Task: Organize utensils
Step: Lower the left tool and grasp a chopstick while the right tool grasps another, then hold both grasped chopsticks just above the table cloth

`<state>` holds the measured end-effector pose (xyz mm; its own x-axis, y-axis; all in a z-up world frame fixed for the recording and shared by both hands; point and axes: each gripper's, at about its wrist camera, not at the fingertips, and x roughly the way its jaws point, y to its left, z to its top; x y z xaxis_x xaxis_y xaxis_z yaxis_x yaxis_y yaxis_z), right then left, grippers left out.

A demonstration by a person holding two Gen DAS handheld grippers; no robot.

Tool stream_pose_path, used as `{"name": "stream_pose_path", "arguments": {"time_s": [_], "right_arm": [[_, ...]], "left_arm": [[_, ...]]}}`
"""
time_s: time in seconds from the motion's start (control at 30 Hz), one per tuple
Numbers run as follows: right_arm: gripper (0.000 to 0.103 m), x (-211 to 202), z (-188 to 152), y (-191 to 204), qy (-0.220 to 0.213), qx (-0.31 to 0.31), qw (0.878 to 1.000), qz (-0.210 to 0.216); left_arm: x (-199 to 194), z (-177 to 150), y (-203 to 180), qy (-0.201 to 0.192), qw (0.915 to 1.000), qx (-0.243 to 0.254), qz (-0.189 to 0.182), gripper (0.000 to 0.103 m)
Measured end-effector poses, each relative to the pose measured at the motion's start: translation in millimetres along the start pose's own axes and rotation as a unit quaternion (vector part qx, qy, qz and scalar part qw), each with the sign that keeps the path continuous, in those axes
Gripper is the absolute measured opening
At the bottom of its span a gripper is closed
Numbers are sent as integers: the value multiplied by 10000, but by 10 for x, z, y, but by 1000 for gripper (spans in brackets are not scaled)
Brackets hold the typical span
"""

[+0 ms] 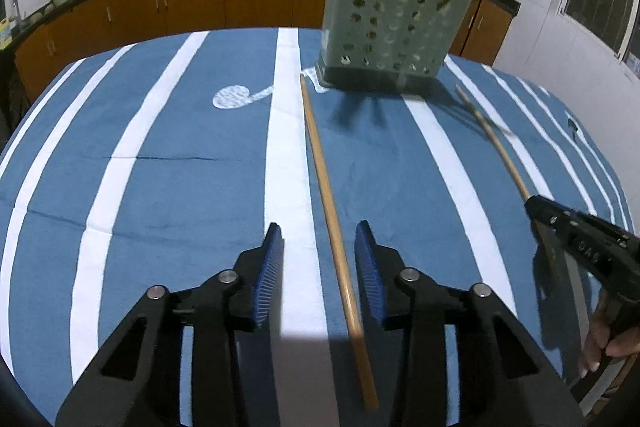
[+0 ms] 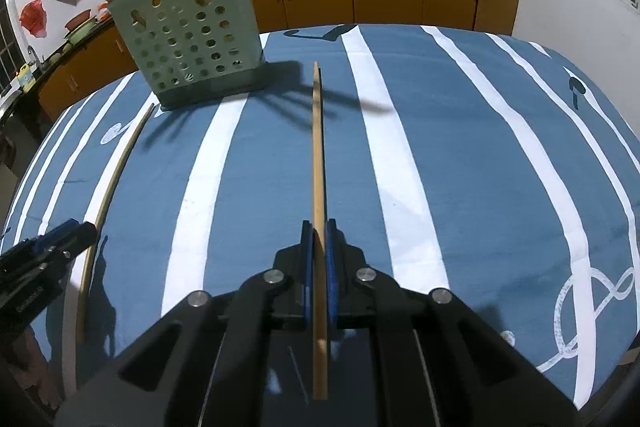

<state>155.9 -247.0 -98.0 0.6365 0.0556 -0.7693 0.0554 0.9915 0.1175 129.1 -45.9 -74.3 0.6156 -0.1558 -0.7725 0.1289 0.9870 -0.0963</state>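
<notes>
Chopstick (image 1: 336, 227) number one lies flat on the striped cloth (image 1: 180, 187), right between the left gripper (image 1: 318, 247) fingers, which are spread wide and not touching it. Its long axis runs straight ahead from the tool toward the green holder (image 1: 396, 23), which stands ahead and slightly right with sticks already poking out. Off to the right, the other gripper shows at the edge, apparently carrying a second stick.

Over to the right wrist view: the right gripper (image 2: 319, 231) is pressed together on a second chopstick (image 2: 318, 155), pinching it near its rear end, tip pointing forward. The holder sits ahead-left of this tool, so the carried stick must swing left and tip upright.
</notes>
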Motion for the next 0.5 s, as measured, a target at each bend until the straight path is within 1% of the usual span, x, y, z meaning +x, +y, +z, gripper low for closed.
{"name": "stream_pose_path", "arguments": {"time_s": [0.03,0.07,0.13,0.17,0.2,0.3,0.4,0.5], "right_arm": [[8,4,0,-3,0,5,10000,6],[8,9,0,-2,-3,3,10000,8],[8,12,0,-1,-6,-1,10000,10],[8,11,0,3,-7,-3,10000,14],[8,12,3,6,-7,-5,10000,18],[8,16,10,8,-7,-14,10000,21],[8,21,18,37,-14,-26,10000,6],[8,39,53,58,-28,-75,10000,-11]], "left_arm": [[7,0,-6,-8,10000,20,38,35],[19,-2,-21,-12,9999,65,99,30],[25,7,-20,-12,9998,95,145,21],[32,14,-13,-11,9998,99,191,14],[38,25,4,-6,9997,96,224,9],[44,64,115,10,9996,-17,276,7],[57,125,322,6,9988,-217,429,7],[81,186,505,13,9979,-261,590,7]]}}
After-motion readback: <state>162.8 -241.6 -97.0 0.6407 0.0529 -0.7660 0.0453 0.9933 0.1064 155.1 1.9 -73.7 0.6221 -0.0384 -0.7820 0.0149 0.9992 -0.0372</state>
